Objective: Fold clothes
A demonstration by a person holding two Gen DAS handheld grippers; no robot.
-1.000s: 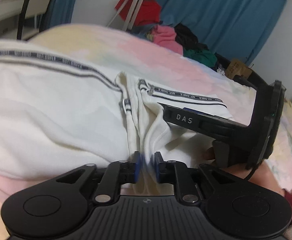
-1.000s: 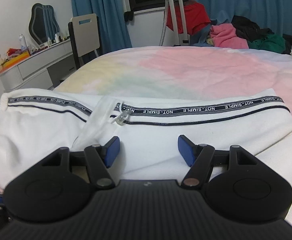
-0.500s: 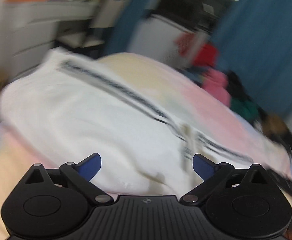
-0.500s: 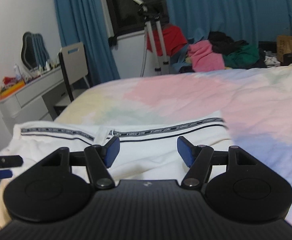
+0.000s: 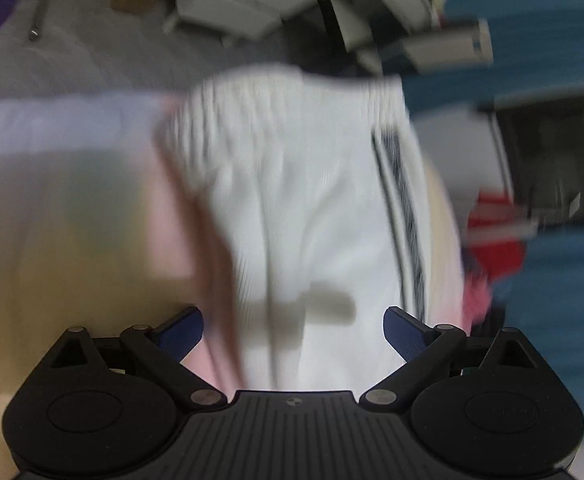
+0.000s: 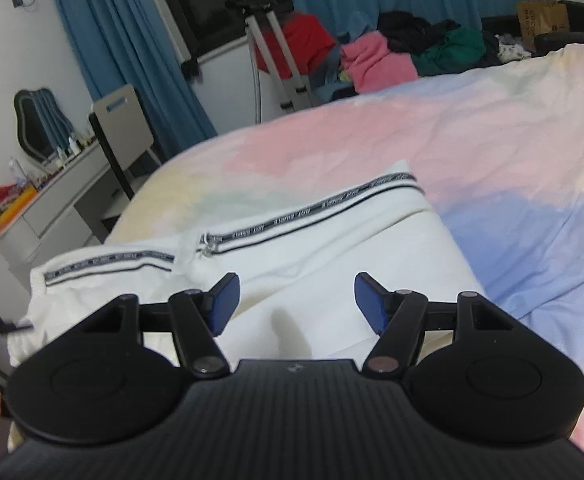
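White pants with a black-and-white striped side band (image 6: 332, 248) lie folded on the pastel bed cover (image 6: 472, 152), near the bed's left edge. In the blurred left wrist view the pants (image 5: 300, 200) run away from me, elastic waistband at the far end by the bed edge. My left gripper (image 5: 294, 330) is open and empty, just above the cloth. My right gripper (image 6: 296, 300) is open and empty, raised above the pants' near part.
A pile of clothes (image 6: 376, 56) and a tripod (image 6: 267, 36) stand beyond the bed by blue curtains. A chair (image 6: 121, 136) and a white dresser (image 6: 47, 216) stand left of the bed. The floor (image 5: 71, 40) lies past the bed edge.
My left gripper let go of the pinched white cloth, opened wide and swung round toward the waistband end. My right gripper rose and pulled back, staying open.
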